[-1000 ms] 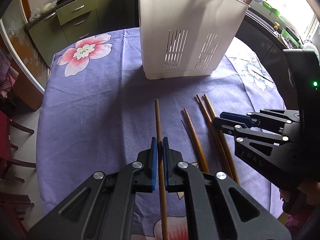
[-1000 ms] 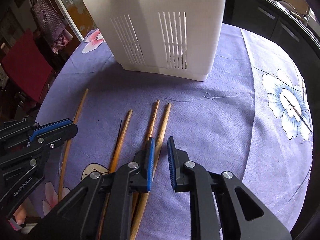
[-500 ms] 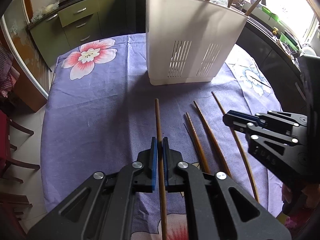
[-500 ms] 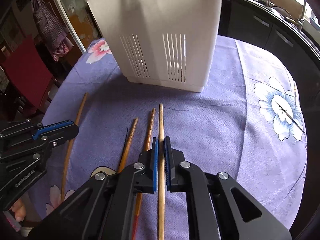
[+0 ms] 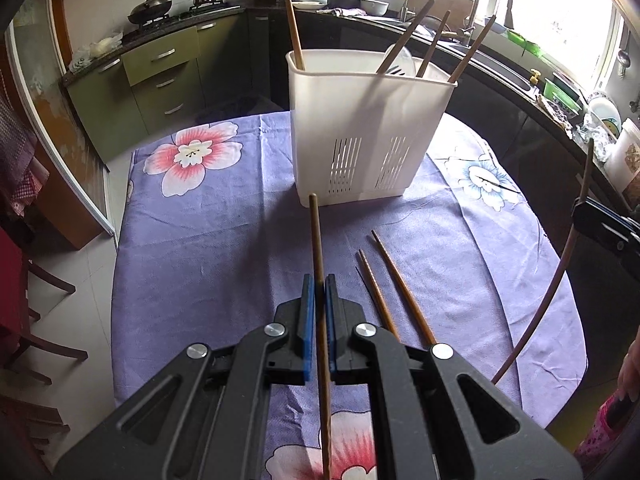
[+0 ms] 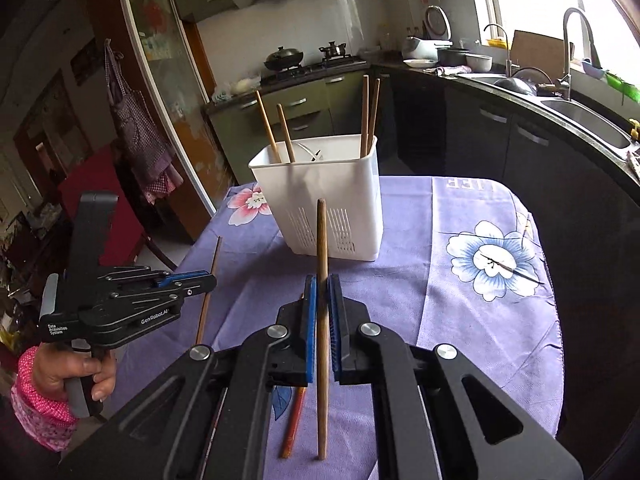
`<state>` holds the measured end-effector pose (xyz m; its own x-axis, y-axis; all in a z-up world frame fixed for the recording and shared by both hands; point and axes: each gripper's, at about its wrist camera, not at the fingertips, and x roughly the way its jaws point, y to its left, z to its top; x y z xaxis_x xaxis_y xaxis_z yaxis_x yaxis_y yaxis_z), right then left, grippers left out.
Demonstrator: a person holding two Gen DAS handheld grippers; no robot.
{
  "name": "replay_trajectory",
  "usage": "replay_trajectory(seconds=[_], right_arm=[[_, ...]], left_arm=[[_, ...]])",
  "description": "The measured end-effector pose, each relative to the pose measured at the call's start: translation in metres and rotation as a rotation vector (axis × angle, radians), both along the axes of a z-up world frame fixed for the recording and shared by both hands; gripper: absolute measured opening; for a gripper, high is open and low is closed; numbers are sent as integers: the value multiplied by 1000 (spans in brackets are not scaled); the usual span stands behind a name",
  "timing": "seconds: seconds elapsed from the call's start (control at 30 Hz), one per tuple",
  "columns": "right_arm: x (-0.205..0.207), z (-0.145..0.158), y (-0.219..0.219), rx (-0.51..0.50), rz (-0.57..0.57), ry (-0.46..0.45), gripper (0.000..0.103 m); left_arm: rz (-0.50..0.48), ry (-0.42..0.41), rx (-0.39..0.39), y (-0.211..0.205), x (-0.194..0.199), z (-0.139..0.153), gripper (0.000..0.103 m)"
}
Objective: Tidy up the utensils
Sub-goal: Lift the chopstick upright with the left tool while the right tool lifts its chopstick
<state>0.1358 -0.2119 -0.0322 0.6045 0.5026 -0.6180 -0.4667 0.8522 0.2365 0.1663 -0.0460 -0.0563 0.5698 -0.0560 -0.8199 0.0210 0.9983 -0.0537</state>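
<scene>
Left gripper (image 5: 319, 296) clamped on a dark brown chopstick (image 5: 316, 240), raised off the purple floral tabletop (image 5: 224, 248), tip aimed toward white slotted utensil holder (image 5: 360, 128). Holder upright near tabletop's far edge, four chopsticks standing inside (image 5: 424, 36). Two loose chopsticks (image 5: 394, 284) flat on cloth just right of left gripper, side by side. Right gripper (image 6: 322, 304) closed on lighter wooden chopstick (image 6: 321, 248), lifted clear of cloth, pointing at holder (image 6: 320, 184). In left wrist view, right gripper (image 5: 600, 224) at far right edge, its chopstick (image 5: 560, 272) passing through it. Person's hand (image 6: 76, 372) on left gripper handle in right view.
</scene>
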Motion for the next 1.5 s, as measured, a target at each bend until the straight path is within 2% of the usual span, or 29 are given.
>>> replay_trajectory(seconds=[0.4,0.5,0.63,0.7,0.73,0.8,0.93,1.03,1.13,1.37,1.5], right_arm=[[-11,27,-5,33,-3,-60,7],[-9,36,-1,31,4,-72,7],[-9,41,4,32,17,-82,7],[-7,42,5,33,20,-75,7],[-7,42,5,32,20,-72,7],[-6,41,5,29,19,-68,7],[-6,41,2,22,11,-66,7],[-5,43,-2,19,4,-68,7],[-3,43,-4,14,-3,-66,7],[2,39,-2,8,-14,-57,7],[5,38,-1,7,-23,-52,7]], left_arm=[[-21,-96,3,0,-23,44,5],[-31,-93,21,-2,-20,50,5],[-40,-14,15,-5,-3,30,6],[-34,35,13,-7,8,10,18],[-37,63,9,-8,13,-2,27],[-44,117,9,-11,25,-25,28],[-46,200,16,-15,46,-63,28],[-49,230,18,-16,55,-78,28],[-42,242,29,-16,60,-85,27],[-48,253,48,-20,66,-89,6],[-47,241,48,-21,63,-86,5]])
